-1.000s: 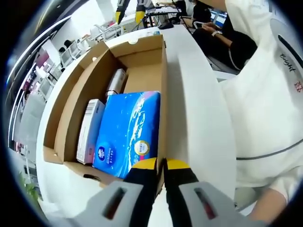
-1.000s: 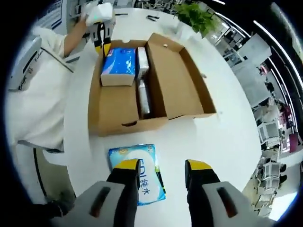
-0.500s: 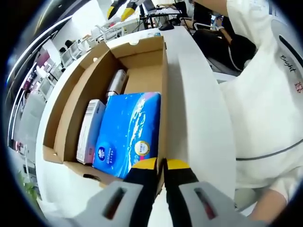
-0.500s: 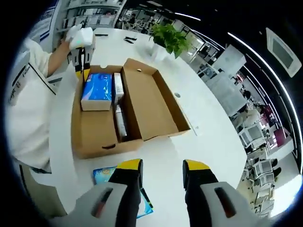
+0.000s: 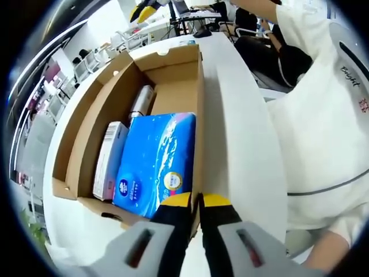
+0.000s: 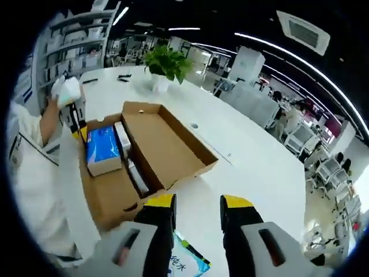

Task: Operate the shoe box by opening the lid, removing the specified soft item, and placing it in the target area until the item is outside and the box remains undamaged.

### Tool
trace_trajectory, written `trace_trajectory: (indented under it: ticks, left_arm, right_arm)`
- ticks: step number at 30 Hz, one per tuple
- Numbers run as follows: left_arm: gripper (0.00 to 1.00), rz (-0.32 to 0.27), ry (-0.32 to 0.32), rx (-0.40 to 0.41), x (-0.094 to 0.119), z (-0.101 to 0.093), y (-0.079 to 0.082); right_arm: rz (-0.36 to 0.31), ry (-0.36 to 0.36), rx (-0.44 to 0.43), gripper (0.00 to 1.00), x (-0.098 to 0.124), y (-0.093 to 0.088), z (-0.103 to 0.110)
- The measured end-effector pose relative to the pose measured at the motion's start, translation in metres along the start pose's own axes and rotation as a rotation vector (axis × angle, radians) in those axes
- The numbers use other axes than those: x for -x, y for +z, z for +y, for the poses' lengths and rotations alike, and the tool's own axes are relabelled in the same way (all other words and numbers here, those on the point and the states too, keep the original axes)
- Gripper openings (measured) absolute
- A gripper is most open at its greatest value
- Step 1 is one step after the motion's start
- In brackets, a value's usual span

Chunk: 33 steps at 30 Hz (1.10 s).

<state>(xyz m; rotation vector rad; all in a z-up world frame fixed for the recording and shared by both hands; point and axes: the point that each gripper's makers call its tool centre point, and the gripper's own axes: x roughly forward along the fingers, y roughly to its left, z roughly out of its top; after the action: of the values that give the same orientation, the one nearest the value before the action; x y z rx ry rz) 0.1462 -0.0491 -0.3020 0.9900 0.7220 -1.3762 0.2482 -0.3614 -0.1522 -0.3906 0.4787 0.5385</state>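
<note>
1. On the person's white sleeve (image 5: 346, 81), beside my left tongs, I read dark lettering that looks like "Bright".
2. On the blue pack (image 6: 187, 266) lying on the table under my right tongs, I read the characters "纯水".

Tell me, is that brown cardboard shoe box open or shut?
Open: the brown cardboard shoe box has its lid folded flat beside it, contents exposed.

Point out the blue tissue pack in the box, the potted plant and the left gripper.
blue tissue pack (image 5: 154, 161), left gripper view, top face.
potted plant (image 6: 167, 62), right gripper view, leaves.
left gripper (image 5: 196, 201), left gripper view, between yellow tips.
</note>
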Motion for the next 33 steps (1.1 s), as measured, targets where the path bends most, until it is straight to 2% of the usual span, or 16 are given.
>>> trace_trajectory:
  ticks: [4,5,6,7,12,14,16,21,22,23,25,27,30,33]
  left_arm:
    - [0.05,0.000,0.000,0.001,0.000,-0.001,0.000]
    - [0.05,0.000,0.000,0.001,0.000,0.000,0.000]
    - [0.05,0.000,0.000,0.002,0.000,0.000,0.000]
    - [0.05,-0.001,0.000,0.001,0.000,-0.001,0.000]
    - [0.05,-0.002,0.001,-0.003,0.000,0.000,0.000]
    - [0.05,-0.004,0.002,-0.003,0.000,0.000,-0.001]
    - [0.05,-0.005,0.002,-0.004,0.000,0.000,-0.001]
    - [0.05,-0.005,0.002,-0.004,0.000,0.000,-0.001]
    - [0.05,-0.005,0.002,-0.005,0.000,0.000,-0.001]
    - [0.05,-0.007,0.004,-0.006,0.000,0.000,-0.001]
    - [0.05,-0.013,0.006,-0.009,0.001,0.000,-0.001]
    - [0.05,-0.016,0.005,-0.012,0.001,0.000,-0.001]
    - [0.05,-0.016,0.003,-0.010,0.001,0.000,-0.001]
    - [0.05,-0.016,0.000,-0.006,0.001,0.000,0.000]
  right_arm:
    - [-0.099,-0.003,-0.111,0.34,0.003,0.014,-0.001]
    - [-0.143,-0.035,-0.099,0.33,0.006,0.020,-0.005]
    - [-0.158,-0.066,-0.074,0.34,0.008,0.022,-0.009]
    - [-0.171,-0.085,-0.098,0.35,0.009,0.024,-0.011]
    - [-0.279,-0.039,-0.182,0.37,0.014,0.037,-0.003]
    - [-0.331,-0.032,-0.200,0.44,0.014,0.042,-0.002]
    - [-0.325,0.001,-0.248,0.51,0.012,0.040,0.007]
    - [-0.350,-0.003,-0.234,0.50,0.008,0.040,0.017]
    - [-0.341,-0.019,-0.212,0.49,0.007,0.038,0.019]
    - [-0.365,-0.040,-0.194,0.48,0.008,0.040,0.018]
    - [-0.385,-0.022,-0.194,0.49,0.008,0.043,0.026]
    - [-0.383,-0.042,-0.202,0.49,0.008,0.043,0.023]
    - [-0.391,-0.024,-0.214,0.47,0.012,0.045,0.027]
    - [-0.403,-0.005,-0.197,0.54,0.014,0.048,0.036]
